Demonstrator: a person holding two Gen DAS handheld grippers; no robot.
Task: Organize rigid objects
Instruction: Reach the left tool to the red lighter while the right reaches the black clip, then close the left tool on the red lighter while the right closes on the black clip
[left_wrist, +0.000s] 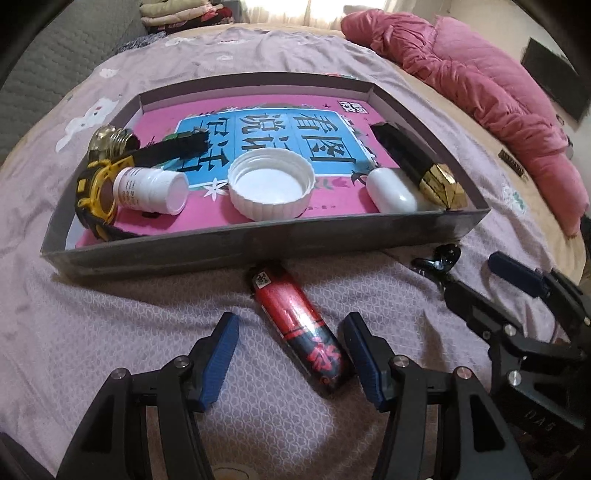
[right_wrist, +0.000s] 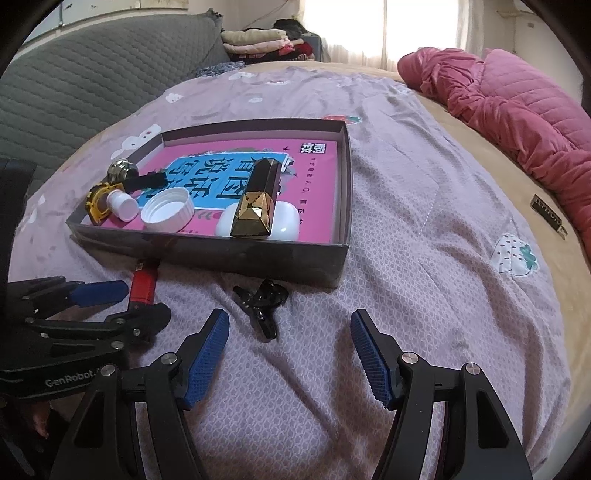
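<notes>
A shallow grey box lies on the bed with a pink book as its floor. In it lie a white cap, a white pill bottle, a yellow-black tape measure, a black-and-gold case and a white capsule-shaped case. A red-and-black tube lies on the sheet in front of the box, between the open fingers of my left gripper. A black hair clip lies ahead of my open, empty right gripper.
A pink quilt is bunched at the right of the bed. A grey quilted headboard stands at the left, with folded clothes behind. The lilac sheet stretches right of the box.
</notes>
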